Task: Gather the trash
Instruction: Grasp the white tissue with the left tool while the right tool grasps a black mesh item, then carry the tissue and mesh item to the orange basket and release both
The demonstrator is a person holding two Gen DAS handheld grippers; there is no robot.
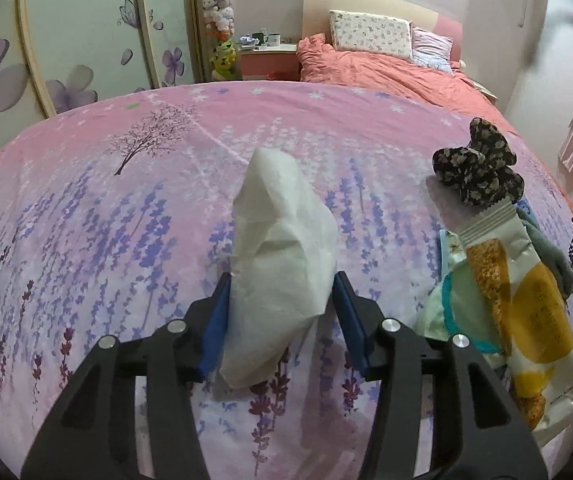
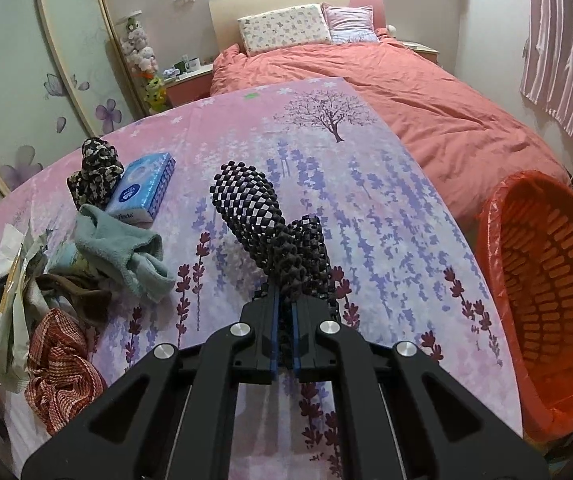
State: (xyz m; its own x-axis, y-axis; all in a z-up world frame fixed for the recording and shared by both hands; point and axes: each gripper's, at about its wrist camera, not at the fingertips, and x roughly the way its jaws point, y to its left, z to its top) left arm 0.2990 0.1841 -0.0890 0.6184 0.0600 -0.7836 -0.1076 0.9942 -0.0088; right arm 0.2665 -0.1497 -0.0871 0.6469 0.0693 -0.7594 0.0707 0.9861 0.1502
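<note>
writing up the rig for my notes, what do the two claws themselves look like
Both look alike. The left claw and the right claw are matte black, built from angular linkage arms with triangular cut-outs, joined by round silver pivot bolts. Each finger carries a flat blue pad on its inner face. No cables, labels or sleeves show in either wrist view.

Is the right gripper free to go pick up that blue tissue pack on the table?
Probably not yet. The right gripper is shut on the black-and-white checked cloth. The blue tissue pack lies uncovered to its left, so the path looks open once that cloth is dropped.
</note>
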